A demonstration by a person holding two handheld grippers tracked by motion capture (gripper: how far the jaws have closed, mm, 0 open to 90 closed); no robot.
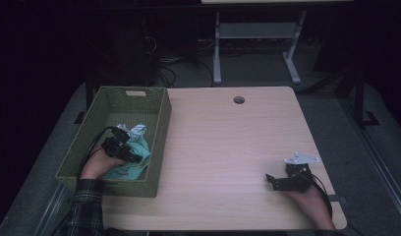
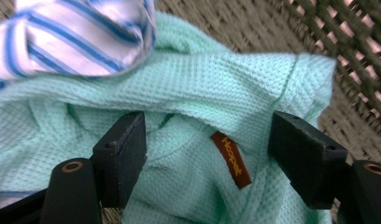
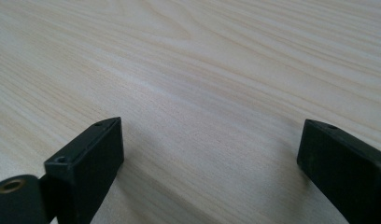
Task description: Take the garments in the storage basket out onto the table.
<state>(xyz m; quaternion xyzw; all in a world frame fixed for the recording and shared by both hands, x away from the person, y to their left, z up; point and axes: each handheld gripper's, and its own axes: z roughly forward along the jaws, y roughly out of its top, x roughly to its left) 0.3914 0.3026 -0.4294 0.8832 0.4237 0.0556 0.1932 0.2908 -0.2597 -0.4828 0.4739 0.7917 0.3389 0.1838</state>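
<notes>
surface (image 1: 228, 147): pale wood, mostly bare; the basket sits on its left edge.
basket (image 1: 159, 142): green woven bin, my landmark for everything here. Both cloths lie inside, toward its near half.
green cloth (image 2: 216, 93): mint waffle-knit, crumpled on the basket floor, a brown label (image 2: 231, 158) showing in a fold. Looks soft and floppy, so it'll bunch rather than lift flat.
striped cloth (image 2: 76, 37): white with blue stripes, resting on the green one's far side, deeper in the basket.
left tongs (image 2: 207, 144): down inside the basket, jaws wide apart with green cloth between them but nothing pinched. In the high view (image 1: 125, 147) they sit right over the pile.
right tongs (image 3: 212, 149): well right of the basket, low over bare surface, jaws apart and empty.
tip: I'd guess this is either a drop-off or a pick. If dropping, lift straight up so no fold snags a jaw. If picking, push down onto a thick ridge near the label, then close, and stay clear of the stripes.
</notes>
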